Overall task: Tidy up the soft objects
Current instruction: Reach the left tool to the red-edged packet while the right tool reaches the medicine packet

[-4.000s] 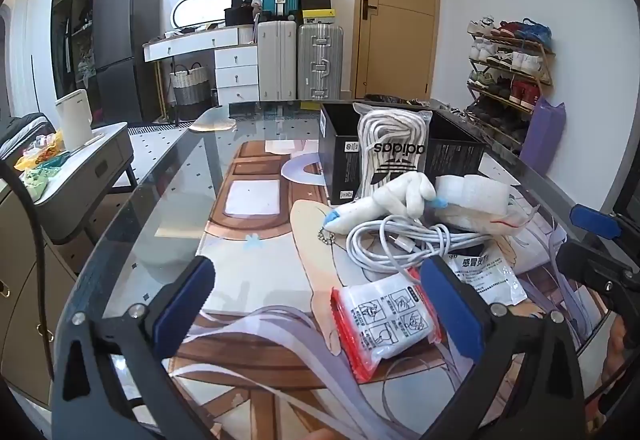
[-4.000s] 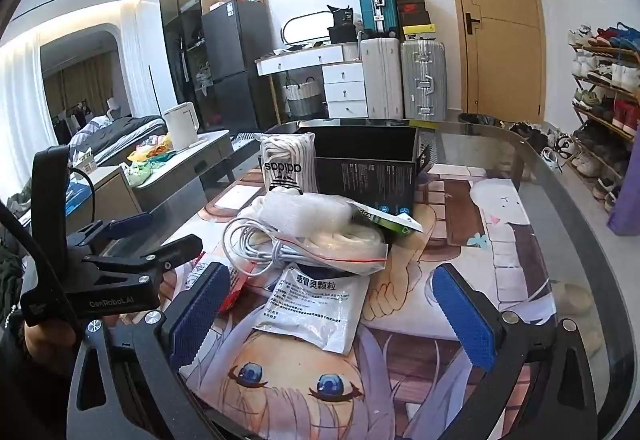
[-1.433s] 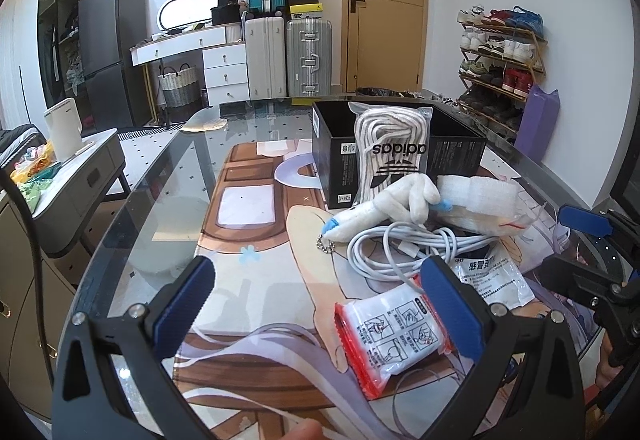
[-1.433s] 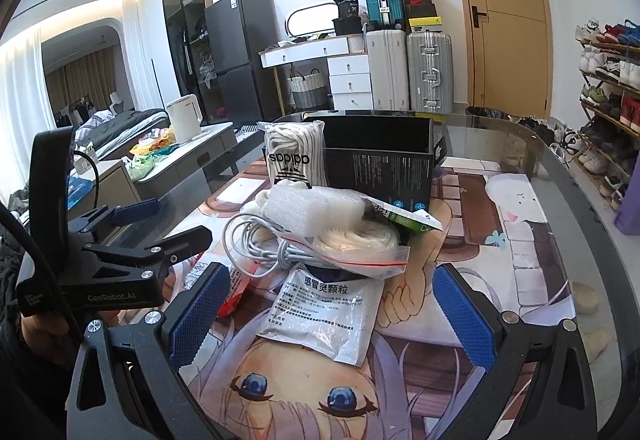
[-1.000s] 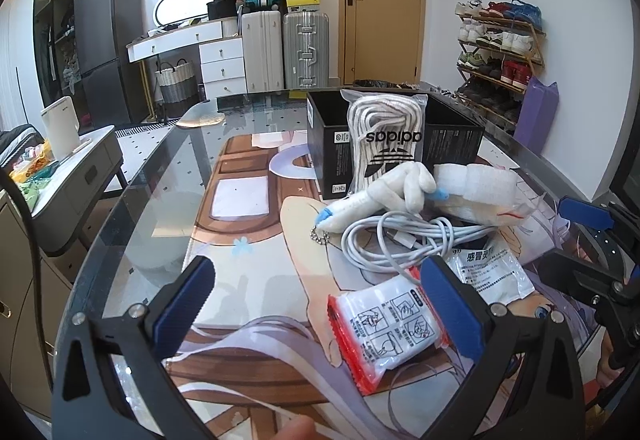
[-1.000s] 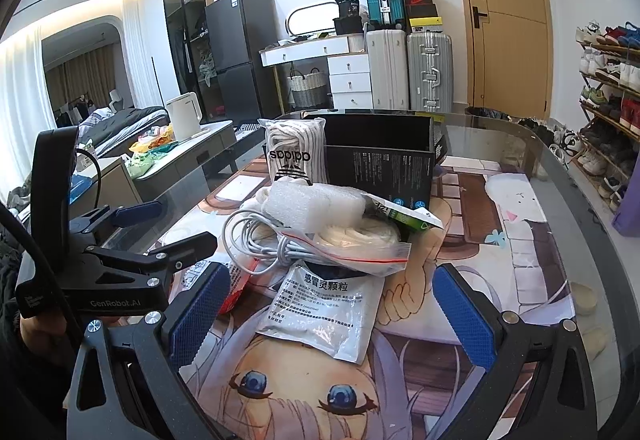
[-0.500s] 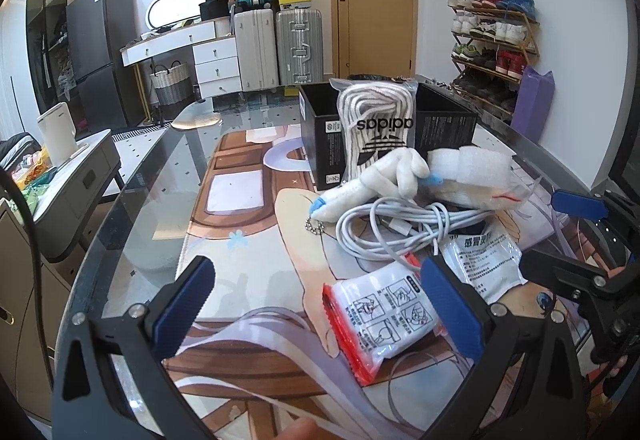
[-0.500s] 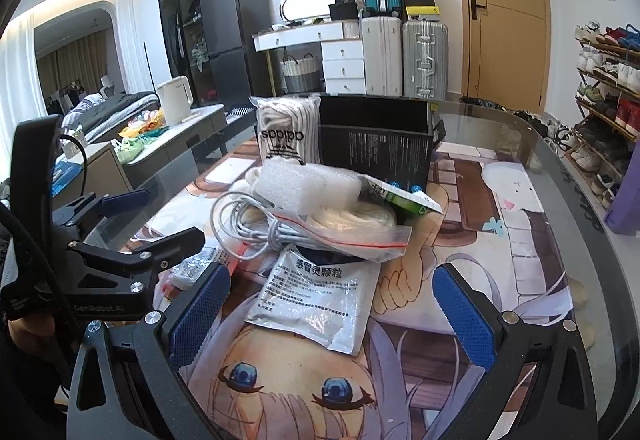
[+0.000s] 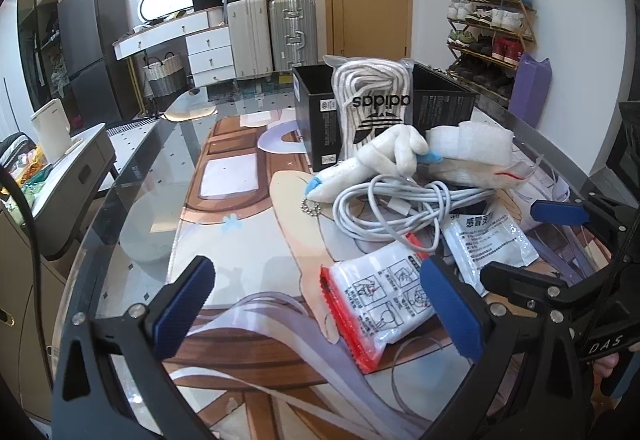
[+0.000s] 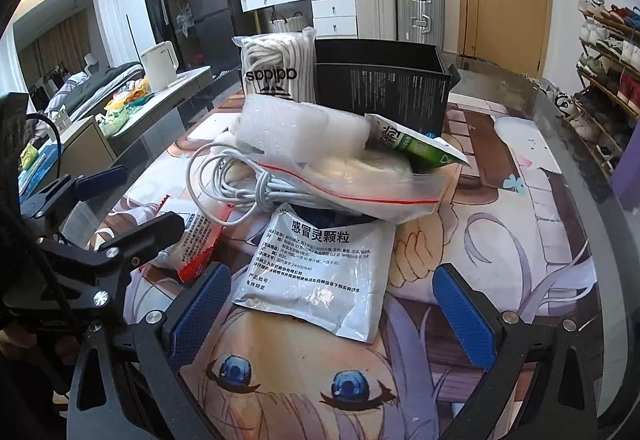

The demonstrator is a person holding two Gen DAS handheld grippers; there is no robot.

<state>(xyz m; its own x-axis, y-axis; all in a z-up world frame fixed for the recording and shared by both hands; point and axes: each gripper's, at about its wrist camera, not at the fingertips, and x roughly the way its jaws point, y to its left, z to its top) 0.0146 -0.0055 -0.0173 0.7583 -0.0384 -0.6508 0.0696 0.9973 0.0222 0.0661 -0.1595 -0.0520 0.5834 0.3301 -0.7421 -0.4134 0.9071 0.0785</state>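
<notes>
A glass-topped table with an anime-print mat under the glass carries the whole heap. At its far end stands an open black box, and a clear bag of white Adidas rope leans upright against the box's front. Just in front of these the soft things are piled: a block of white foam wrap on top of a zip bag with a red seal line, a green sachet poking out beside the foam, and a white plush toy lying across a coiled white cable. Nearer, flat on the mat, lie a white medicine packet with Chinese print and, to its left, a red-edged packet with pictograms. The left gripper hangs wide apart above the table with nothing between its blue pads, its right pad over the red-edged packet. The right gripper is likewise spread wide and empty, its pads either side of the medicine packet's near end.
</notes>
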